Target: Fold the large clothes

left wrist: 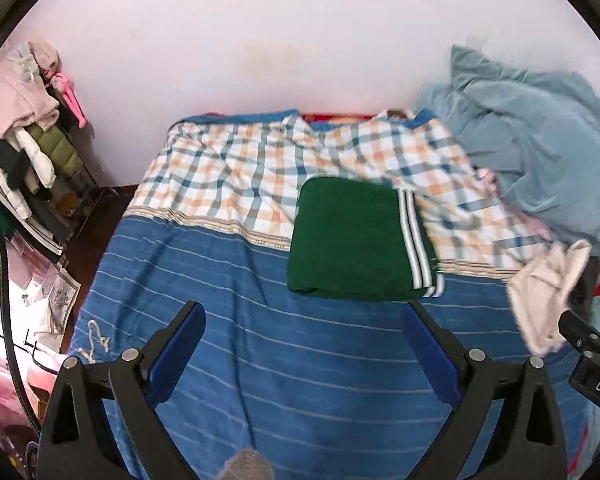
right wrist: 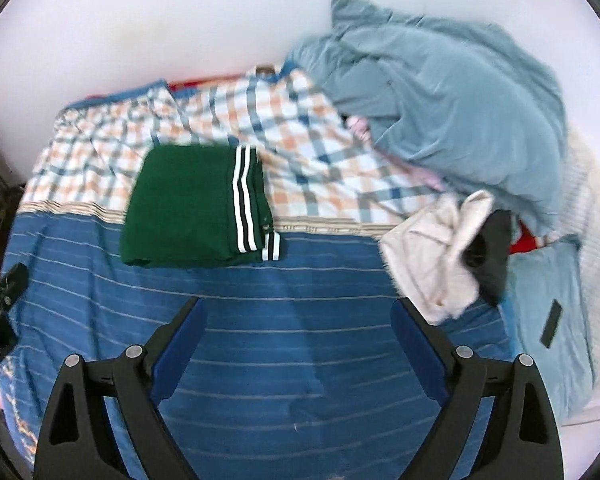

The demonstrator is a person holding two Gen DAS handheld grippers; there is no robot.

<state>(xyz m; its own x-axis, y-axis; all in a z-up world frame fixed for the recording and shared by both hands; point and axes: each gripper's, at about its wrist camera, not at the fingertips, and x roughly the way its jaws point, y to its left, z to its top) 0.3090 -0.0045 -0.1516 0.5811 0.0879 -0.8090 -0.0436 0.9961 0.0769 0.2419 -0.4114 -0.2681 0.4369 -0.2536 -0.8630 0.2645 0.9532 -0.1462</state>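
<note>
A green garment (left wrist: 352, 240) with white side stripes is seen folded into a rectangle at the centre of the left view, laid across the line where the plaid sheet (left wrist: 236, 172) meets the blue striped cover (left wrist: 284, 360). The left gripper (left wrist: 304, 320) is held above the cover in the lower frame, jaws spread and empty. The right gripper (right wrist: 298, 316) is likewise released, nothing between its pads. A blue-grey quilt (right wrist: 452, 112) is heaped at upper right; a pale cloth (right wrist: 432, 252), somewhat blurred, lies below it.
</note>
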